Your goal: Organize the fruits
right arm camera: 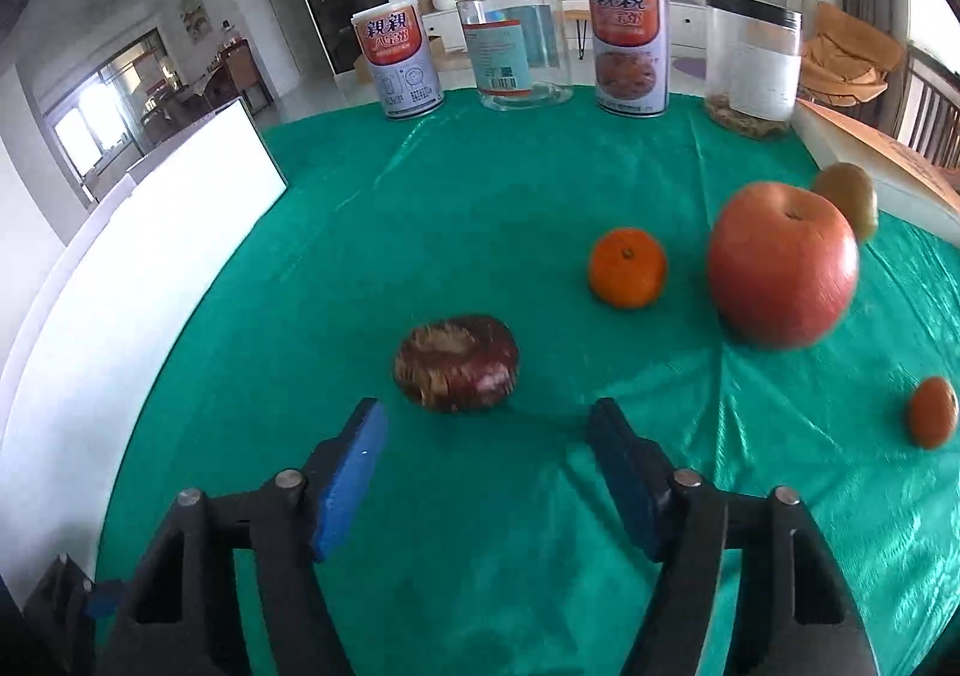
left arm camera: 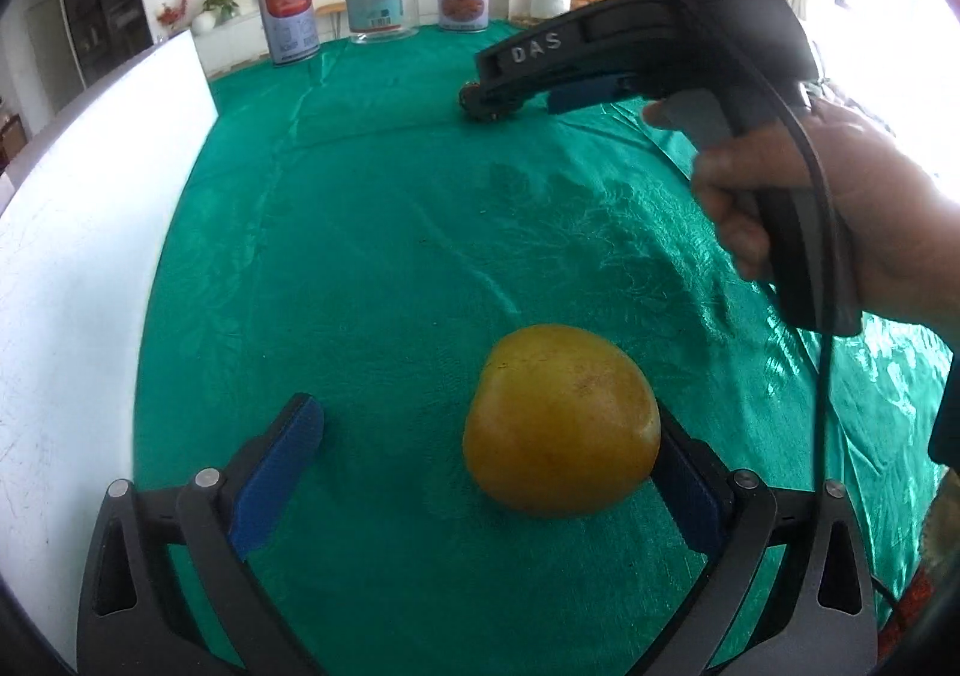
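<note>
On green cloth (left arm camera: 372, 232) | left tool (left arm camera: 480, 466) apart, beside yellow fruit (left arm camera: 561, 421) | right tool (right arm camera: 486, 466) apart, apple (right arm camera: 780, 265) only there

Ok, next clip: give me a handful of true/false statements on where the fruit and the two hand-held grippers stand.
1. The yellow fruit lies between the left hand-held gripper's wide-open fingers. True.
2. The right hand-held gripper is clamped on the red apple. False: its fingers are empty and the apple sits off to the right on the green cloth.
3. A dark red fruit lies just ahead of the right hand-held gripper. True.
4. The mandarin is inside the clear jar. False: it lies on the cloth, left of the apple.
5. Four containers stand along the far edge. True.
</note>
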Tool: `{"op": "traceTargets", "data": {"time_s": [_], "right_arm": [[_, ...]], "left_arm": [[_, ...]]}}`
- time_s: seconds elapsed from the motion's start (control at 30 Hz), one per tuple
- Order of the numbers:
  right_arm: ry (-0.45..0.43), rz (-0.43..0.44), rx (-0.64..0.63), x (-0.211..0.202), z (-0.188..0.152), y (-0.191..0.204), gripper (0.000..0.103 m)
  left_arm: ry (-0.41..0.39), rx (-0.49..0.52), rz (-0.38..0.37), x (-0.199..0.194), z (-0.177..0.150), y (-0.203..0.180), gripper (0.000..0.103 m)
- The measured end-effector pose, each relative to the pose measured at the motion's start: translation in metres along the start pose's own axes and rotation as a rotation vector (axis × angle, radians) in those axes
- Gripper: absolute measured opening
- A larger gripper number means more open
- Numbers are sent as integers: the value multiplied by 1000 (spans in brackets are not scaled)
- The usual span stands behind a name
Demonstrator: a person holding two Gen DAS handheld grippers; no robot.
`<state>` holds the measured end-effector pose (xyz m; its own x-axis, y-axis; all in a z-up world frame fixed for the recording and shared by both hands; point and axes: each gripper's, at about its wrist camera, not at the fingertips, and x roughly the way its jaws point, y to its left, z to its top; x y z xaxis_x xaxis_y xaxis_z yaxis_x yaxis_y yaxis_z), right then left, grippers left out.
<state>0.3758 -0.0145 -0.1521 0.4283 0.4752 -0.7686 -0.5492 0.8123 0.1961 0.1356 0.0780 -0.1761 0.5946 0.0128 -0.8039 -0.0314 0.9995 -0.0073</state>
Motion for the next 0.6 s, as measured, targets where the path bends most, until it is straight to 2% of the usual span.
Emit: {"op": "traceTargets", "data": {"time_s": [0.03, 0.07, 0.2, 0.3, 0.43, 0.6], "right_arm": [[-3, -9, -18, 3, 3, 3, 49], [4, -5, -25, 6, 4, 6, 46], [-4, 24, 19, -7, -5, -3, 45], [-7, 50, 51, -42, -23, -13, 45], [11, 47, 128, -101, -66, -33, 45], [16, -65, 244, -159, -142, -38, 45]], "left_arm": [[0, 0, 0, 0, 0, 0, 102], [0, 0, 0, 0, 0, 0, 102], [-1, -3, -4, 0, 1, 1, 102], [-3, -6, -8, -1, 0, 1, 102], [0, -3, -2, 0, 0, 0, 102], [2, 0, 2, 1, 2, 0, 102]]}}
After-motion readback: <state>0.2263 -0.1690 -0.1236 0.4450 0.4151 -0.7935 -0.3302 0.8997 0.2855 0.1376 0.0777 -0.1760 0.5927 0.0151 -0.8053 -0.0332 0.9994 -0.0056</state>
